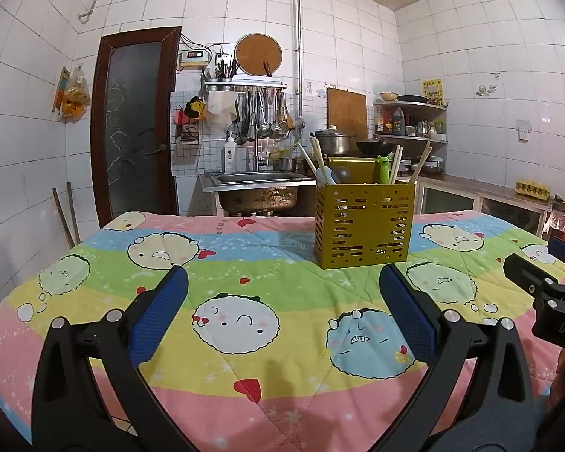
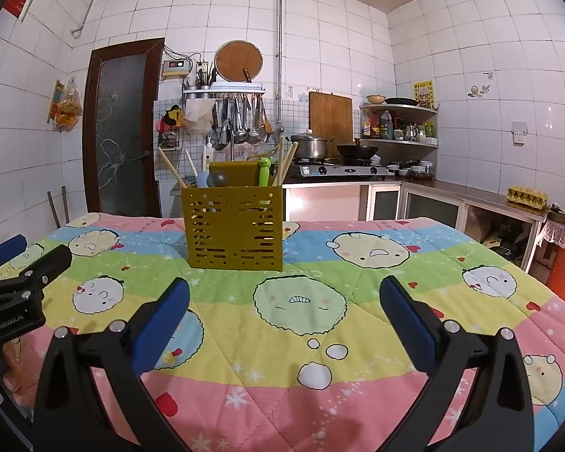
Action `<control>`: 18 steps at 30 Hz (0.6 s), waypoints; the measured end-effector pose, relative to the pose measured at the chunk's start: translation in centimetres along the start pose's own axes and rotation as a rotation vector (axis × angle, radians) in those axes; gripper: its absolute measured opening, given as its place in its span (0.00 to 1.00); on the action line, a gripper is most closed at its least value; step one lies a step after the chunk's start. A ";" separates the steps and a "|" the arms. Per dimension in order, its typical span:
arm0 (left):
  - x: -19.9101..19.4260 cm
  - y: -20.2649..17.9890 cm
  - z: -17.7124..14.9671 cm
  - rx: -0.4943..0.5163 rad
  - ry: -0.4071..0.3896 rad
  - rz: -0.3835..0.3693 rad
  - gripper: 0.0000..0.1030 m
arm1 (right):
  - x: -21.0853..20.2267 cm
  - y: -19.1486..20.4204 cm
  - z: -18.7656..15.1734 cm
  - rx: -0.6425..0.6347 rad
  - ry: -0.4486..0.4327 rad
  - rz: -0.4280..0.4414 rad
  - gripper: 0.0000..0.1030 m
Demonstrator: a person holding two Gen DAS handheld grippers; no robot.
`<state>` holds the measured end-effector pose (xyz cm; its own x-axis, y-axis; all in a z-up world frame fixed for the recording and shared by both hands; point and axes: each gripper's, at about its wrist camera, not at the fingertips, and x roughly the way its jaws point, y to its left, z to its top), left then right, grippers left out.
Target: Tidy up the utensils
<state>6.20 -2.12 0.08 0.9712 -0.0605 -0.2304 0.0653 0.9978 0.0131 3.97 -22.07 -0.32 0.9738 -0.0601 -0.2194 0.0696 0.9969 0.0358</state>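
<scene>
Left gripper (image 1: 282,275) and right gripper (image 2: 284,286): each consists of two black plastic arms with triangular cut-outs, silver round-head screws at the joints, and ribbed blue pads (image 1: 158,320), with white "GenRobot.AI" lettering on the left unit's body at 9 o'clock in the right wrist view.

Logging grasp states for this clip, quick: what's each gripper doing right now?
Left gripper: open, holding nothing, above the quilt.
Right gripper: open, holding nothing, facing the yellow utensil holder.

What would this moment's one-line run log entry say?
left tool: open, empty | right tool: open, empty | yellow holder: upright on quilt, utensils inside | quilt: no loose utensils
</scene>
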 end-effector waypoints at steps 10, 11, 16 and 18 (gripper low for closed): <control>-0.2 -0.1 0.0 0.002 -0.008 0.009 0.95 | 0.0 0.0 0.0 0.001 0.002 -0.001 0.96; -0.2 0.0 0.0 0.000 -0.008 0.010 0.95 | 0.0 -0.1 0.0 0.002 0.002 -0.001 0.96; -0.1 0.0 0.0 -0.005 -0.005 0.011 0.95 | 0.0 -0.1 0.0 0.005 0.000 -0.004 0.96; -0.1 0.0 0.0 -0.004 -0.005 0.012 0.95 | 0.0 -0.1 0.1 0.005 -0.001 -0.003 0.96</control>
<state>6.10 -2.08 0.09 0.9730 -0.0490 -0.2253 0.0530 0.9985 0.0117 4.01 -22.21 -0.26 0.9738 -0.0632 -0.2186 0.0736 0.9965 0.0397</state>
